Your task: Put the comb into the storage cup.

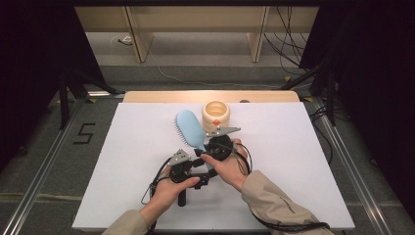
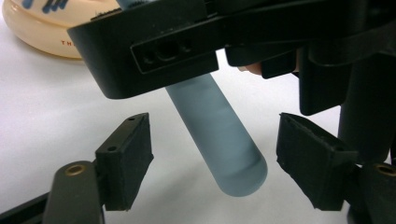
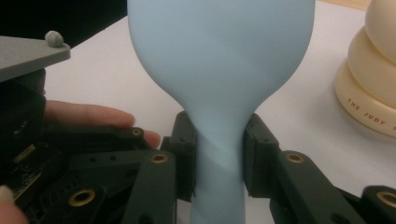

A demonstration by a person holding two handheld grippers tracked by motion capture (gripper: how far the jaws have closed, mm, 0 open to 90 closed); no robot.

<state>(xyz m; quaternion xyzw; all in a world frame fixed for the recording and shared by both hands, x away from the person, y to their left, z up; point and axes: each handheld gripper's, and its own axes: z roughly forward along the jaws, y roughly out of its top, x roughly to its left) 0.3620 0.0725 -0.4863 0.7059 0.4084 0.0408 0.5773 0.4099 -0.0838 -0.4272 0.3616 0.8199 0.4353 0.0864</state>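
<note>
Hairbrush (image 3: 219, 60) bristles hidden; right gripper (image 3: 218, 161) clamps neck; left gripper (image 2: 215, 161) agape.

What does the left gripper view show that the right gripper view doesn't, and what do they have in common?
Left gripper view: the rounded end of the pale blue plastic hairbrush's handle lies between the left gripper's open pads, which stand apart from it, with the other gripper's black body just above.

Right gripper view: the right gripper shut on the hairbrush's neck, below its broad smooth back, with fingertips beside it.

Both: the hairbrush, the white table and the cream ridged container with red lettering.
</note>
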